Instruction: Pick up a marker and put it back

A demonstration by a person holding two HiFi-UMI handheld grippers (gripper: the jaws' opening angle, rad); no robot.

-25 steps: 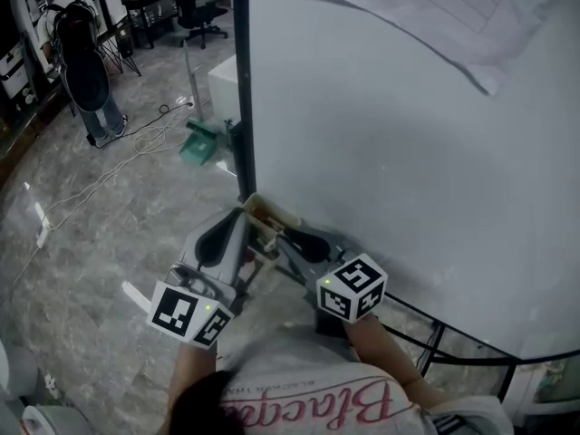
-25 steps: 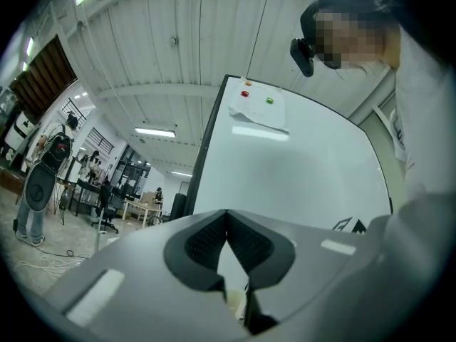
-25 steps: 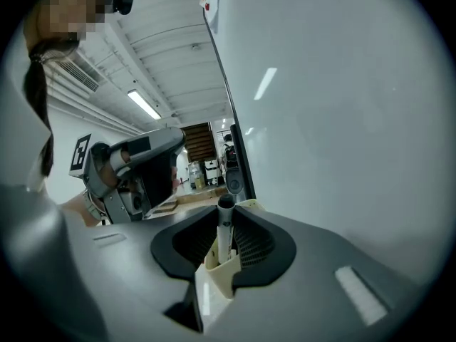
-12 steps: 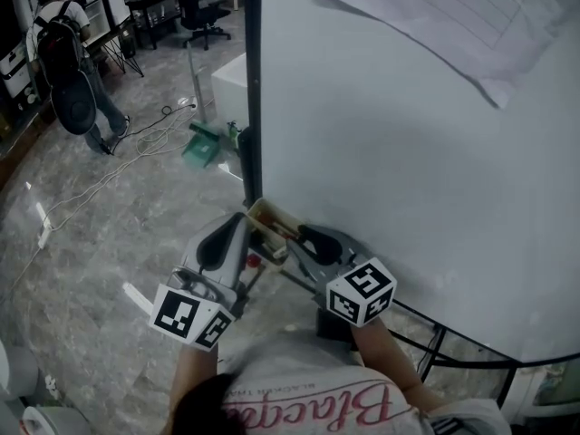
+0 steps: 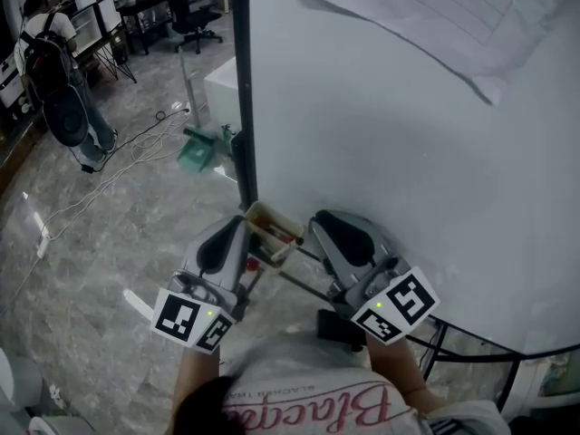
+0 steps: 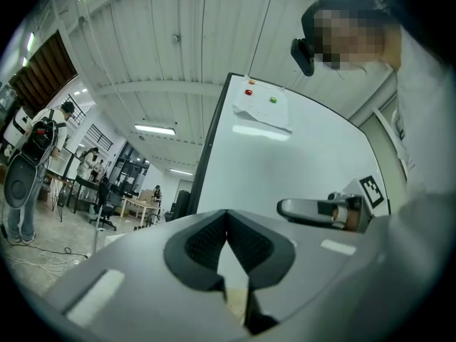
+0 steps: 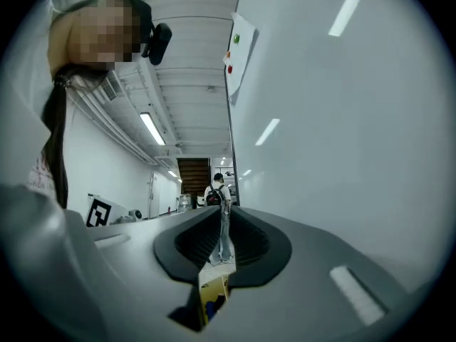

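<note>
At the whiteboard (image 5: 408, 152) corner, the marker (image 5: 285, 238) is lying in its tray (image 5: 263, 214); the right gripper (image 5: 317, 220), fingers just closing to a bare slit beside it, is risking a missed grasp; the left gripper (image 5: 234, 223) is sitting shut, empty.

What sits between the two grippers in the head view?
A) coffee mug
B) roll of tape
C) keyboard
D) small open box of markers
D: a small open box holding markers sits at the whiteboard's lower corner, between the left gripper and the right gripper.
</note>
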